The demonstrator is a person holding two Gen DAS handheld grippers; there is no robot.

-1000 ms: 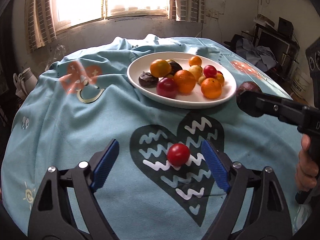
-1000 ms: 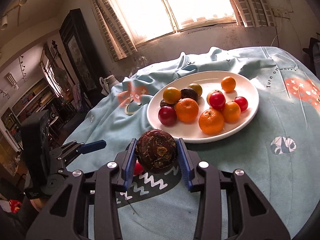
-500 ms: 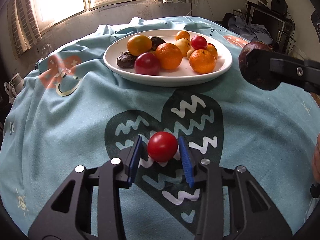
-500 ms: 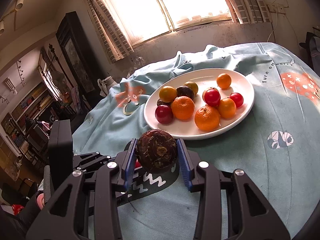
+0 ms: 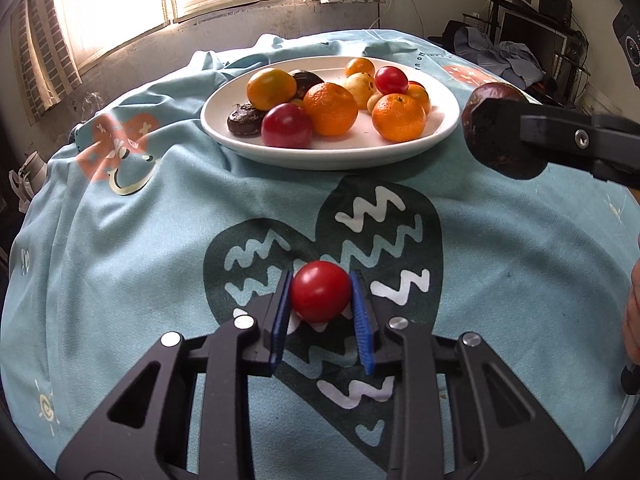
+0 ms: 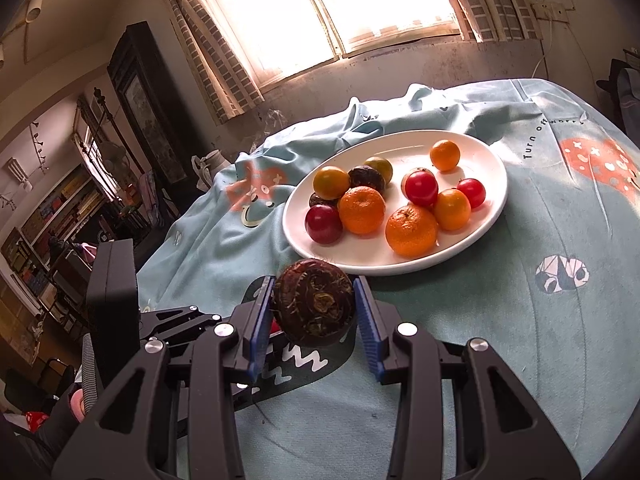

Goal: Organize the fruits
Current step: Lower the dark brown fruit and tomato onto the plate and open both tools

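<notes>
A small red tomato (image 5: 320,297) lies on the dark heart print of the blue tablecloth (image 5: 140,240), and my left gripper (image 5: 320,300) is shut on it, both blue pads pressing its sides. My right gripper (image 6: 314,310) is shut on a dark brown rough fruit (image 6: 314,308), held above the cloth just in front of the white plate (image 6: 472,236). That same dark fruit (image 5: 496,132) and the right gripper's finger show at the right of the left wrist view. The plate (image 5: 224,128) holds several oranges, red tomatoes and dark fruits.
The blue tablecloth (image 6: 540,340) covers the whole round table and bunches in folds behind the plate. A window wall stands beyond the table. Shelves and furniture fill the room to the left in the right wrist view. A person's hand (image 5: 632,320) shows at the right edge.
My left gripper moved down and forward around the red tomato and its jaws went from wide open to shut on it. The right gripper kept still with the dark fruit.
</notes>
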